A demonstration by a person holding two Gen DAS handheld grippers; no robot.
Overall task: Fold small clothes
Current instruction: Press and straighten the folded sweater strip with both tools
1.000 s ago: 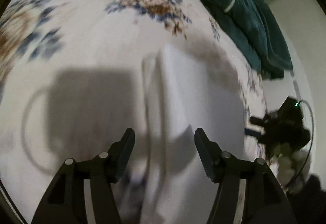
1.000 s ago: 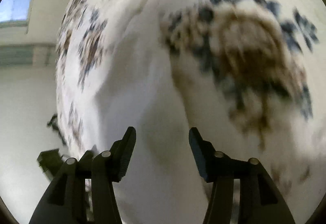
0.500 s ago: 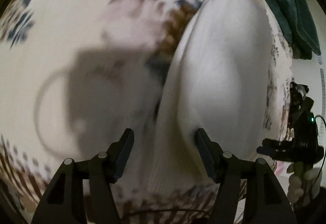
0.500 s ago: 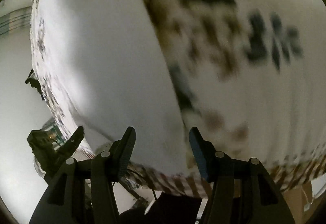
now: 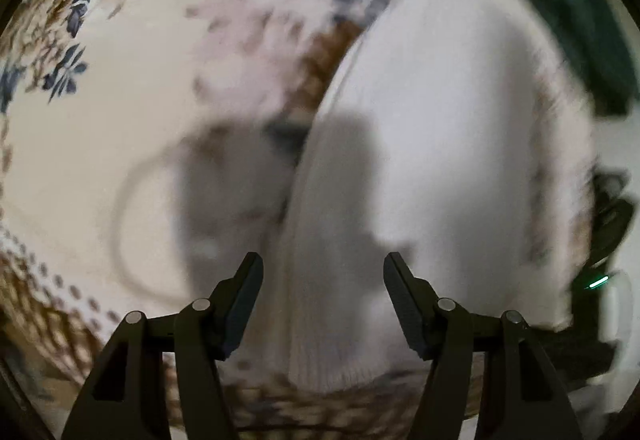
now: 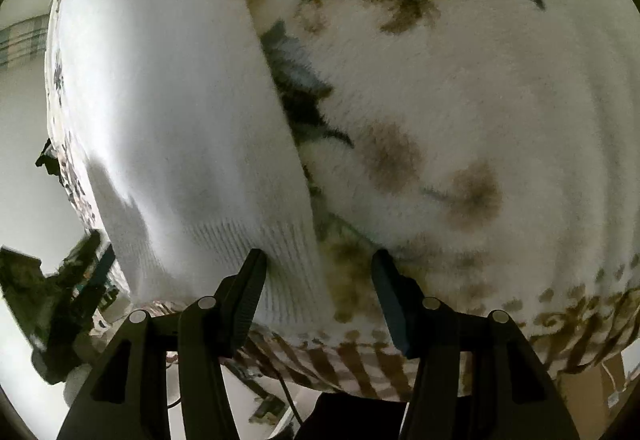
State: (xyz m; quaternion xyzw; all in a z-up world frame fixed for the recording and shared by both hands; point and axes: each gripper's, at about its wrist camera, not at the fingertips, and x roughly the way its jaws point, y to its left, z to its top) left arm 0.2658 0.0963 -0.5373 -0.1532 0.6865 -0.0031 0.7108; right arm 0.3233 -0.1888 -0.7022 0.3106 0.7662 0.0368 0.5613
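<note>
A white knit garment (image 5: 432,144) lies flat on a floral blanket (image 5: 132,128), its ribbed hem toward the blanket's near edge. My left gripper (image 5: 323,272) hangs open just above the hem's left corner, fingers apart with nothing pinched. In the right wrist view the same white garment (image 6: 168,112) fills the left half, ribbed hem at the bottom. My right gripper (image 6: 318,268) stands open over the hem's right corner, its left finger (image 6: 248,280) over the ribbing and its right finger over the blanket (image 6: 460,88).
A dark green garment (image 5: 576,12) lies bunched at the far right of the blanket. The blanket's patterned border (image 6: 360,364) runs along its near edge, with floor and dark equipment (image 6: 60,300) beyond. The other gripper's dark body (image 5: 612,216) shows at the right.
Both grippers have swept across the blanket to the garment's ribbed hem near the blanket's edge. The left now sits over one corner, the right over the other. Jaw widths look unchanged.
</note>
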